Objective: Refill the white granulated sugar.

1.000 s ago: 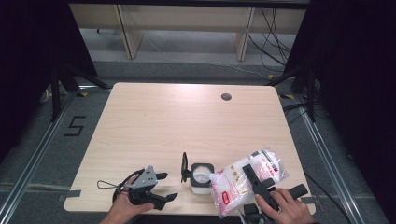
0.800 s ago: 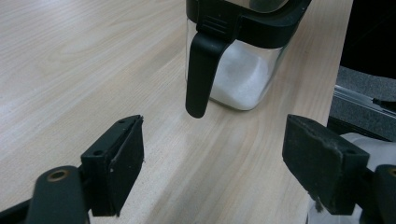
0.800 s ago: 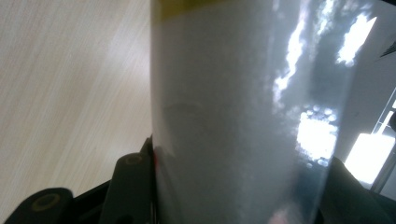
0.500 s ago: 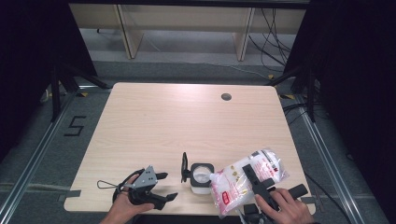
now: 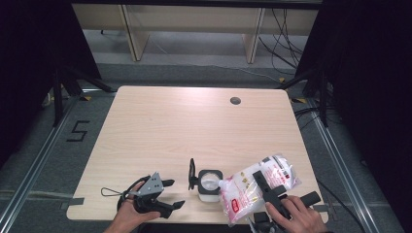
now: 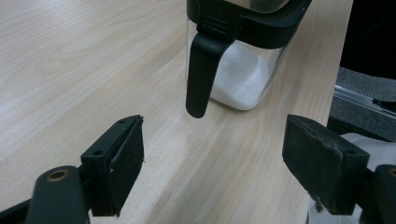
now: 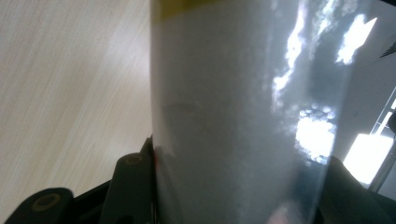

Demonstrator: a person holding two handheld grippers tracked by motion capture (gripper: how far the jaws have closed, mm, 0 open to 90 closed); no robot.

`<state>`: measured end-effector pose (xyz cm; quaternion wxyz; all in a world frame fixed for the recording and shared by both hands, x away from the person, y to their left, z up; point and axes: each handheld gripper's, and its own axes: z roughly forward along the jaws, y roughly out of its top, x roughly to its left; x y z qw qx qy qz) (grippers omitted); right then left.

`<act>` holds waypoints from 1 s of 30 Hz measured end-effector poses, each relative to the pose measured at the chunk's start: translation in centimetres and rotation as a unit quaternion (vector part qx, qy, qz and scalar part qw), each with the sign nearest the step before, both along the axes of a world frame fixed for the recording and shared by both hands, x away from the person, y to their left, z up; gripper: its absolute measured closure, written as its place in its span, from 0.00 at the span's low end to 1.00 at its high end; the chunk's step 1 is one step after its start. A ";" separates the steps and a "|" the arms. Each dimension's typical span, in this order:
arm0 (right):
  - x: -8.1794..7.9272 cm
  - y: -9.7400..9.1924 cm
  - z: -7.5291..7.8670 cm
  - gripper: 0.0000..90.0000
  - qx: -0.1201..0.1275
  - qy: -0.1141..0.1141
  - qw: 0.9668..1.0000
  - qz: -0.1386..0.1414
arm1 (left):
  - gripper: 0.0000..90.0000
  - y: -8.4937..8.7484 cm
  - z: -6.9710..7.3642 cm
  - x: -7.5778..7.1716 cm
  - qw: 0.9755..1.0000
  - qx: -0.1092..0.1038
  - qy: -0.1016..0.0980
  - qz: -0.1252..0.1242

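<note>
Two grippers, right gripper point(image 5: 265, 187) clamping tilted bag point(image 5: 252, 187) over jar point(image 5: 210, 183), left gripper point(image 5: 167, 194) wide, empty.

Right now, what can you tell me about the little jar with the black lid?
The jar is small, square and clear, like glass or plastic, with a black rim and a black lid flipped up on its left side. It stands upright near the table's front edge, partly full of white grains. The tilted bag's corner reaches its open top. The left claw sits open beside it, not touching.
</note>
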<state>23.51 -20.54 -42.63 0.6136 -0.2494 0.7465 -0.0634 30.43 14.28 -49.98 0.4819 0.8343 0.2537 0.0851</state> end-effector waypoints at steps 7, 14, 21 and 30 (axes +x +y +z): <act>0.0 0.0 0.0 0.61 0.003 0.001 1.000 0.006 | 0.23 0.0 0.0 0.0 1.000 0.002 0.001 0.000; 0.1 0.0 0.1 0.62 0.010 0.002 1.000 0.008 | 0.23 0.0 0.0 0.1 1.000 0.002 0.000 -0.003; 0.0 -0.1 0.0 0.63 0.009 0.001 1.000 0.008 | 0.23 0.0 0.0 0.0 1.000 0.001 0.002 0.002; 0.1 -0.1 -0.2 0.63 0.012 0.004 1.000 0.009 | 0.23 0.0 0.0 0.0 1.000 0.001 0.002 0.001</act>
